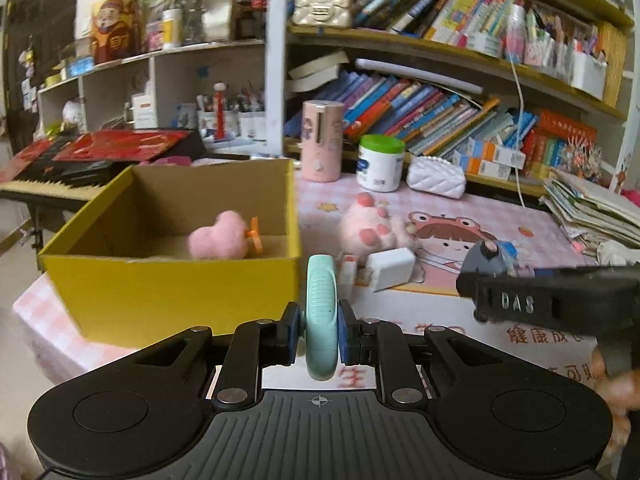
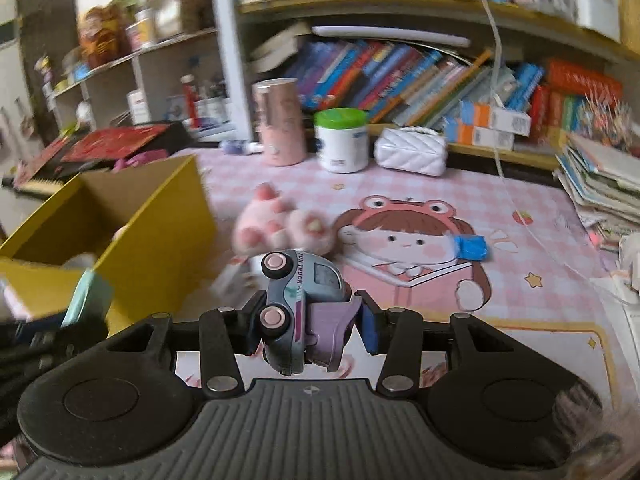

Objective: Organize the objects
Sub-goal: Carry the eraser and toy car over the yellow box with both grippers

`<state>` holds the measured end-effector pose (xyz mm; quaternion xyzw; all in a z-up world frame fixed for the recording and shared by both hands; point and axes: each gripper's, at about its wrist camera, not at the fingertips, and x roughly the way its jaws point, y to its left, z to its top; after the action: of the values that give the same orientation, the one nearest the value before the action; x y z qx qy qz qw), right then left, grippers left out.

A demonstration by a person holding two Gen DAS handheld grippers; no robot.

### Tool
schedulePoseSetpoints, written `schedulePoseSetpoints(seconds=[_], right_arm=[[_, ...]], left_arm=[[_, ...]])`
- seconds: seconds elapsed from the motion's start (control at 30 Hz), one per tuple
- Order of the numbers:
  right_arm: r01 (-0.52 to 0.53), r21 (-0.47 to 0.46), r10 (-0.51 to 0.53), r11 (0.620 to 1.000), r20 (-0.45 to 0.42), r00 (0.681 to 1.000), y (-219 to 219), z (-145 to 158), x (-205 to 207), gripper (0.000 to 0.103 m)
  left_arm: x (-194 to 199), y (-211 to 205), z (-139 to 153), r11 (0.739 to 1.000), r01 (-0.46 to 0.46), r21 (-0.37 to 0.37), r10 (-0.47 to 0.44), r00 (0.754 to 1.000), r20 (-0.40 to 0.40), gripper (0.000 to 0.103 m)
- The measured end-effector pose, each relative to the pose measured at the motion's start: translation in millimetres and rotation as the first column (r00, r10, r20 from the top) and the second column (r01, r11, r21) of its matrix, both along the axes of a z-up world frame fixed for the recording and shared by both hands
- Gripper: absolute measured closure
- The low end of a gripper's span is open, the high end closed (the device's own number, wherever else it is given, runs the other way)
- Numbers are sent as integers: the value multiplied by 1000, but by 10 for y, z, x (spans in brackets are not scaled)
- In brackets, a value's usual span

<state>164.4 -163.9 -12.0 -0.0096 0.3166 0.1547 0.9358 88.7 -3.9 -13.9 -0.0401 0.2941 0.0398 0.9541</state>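
Left gripper (image 1: 318,330): closed on a mint disc (image 1: 321,318), clamped edge-on across its flat faces, so it should drop cleanly.
Right gripper (image 2: 308,326): closed on a toy truck (image 2: 298,312), tipped wheels-left, its sides between the pads; the grip looks firm enough to carry it.
Box (image 1: 172,292): yellow, open-topped, at the mat's left edge, probably the goal for both loads; a pink plush (image 1: 219,236) already lies inside.
Mat (image 2: 520,280): pink, with a cartoon girl; carries what is left to sort.
Left to sort: fluffy paw toy (image 1: 370,226), white block (image 1: 391,269), blue packet (image 2: 471,247).
Back row: pink cylinder (image 1: 322,140), green-lidded jar (image 1: 380,162), white purse (image 1: 436,176), well apart from the grippers.
Obstruction: the box's near wall stands between each load and its interior; both probably need to clear the rim. The grippers are close together, so a clash at the box is possible.
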Motion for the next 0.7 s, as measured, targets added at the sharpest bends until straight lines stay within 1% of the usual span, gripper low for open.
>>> schedulePoseSetpoints(seconds=[0.13,0.4,0.57,0.7], right_arm=[[-38,-22,37,999,-14,999,244,12,-270,59],[-107,-40,104,993,-76,992,753,-75,-769,59],[-130,-39,127,991,-80,989,995,-92,-1029,59],[-125,-43,121,991,-77,990,1137,-111,-1211,59]], left_arm=[[-235,282,1,999,-37,-14,37,999,-11,85],[-640,748,-100,996,-77,-36,73,993,-95,85],[-856,948,-94,997,-73,-28,70,993,-96,85],[-979,1066,-66,998,-54,-16,53,995,-85,85]])
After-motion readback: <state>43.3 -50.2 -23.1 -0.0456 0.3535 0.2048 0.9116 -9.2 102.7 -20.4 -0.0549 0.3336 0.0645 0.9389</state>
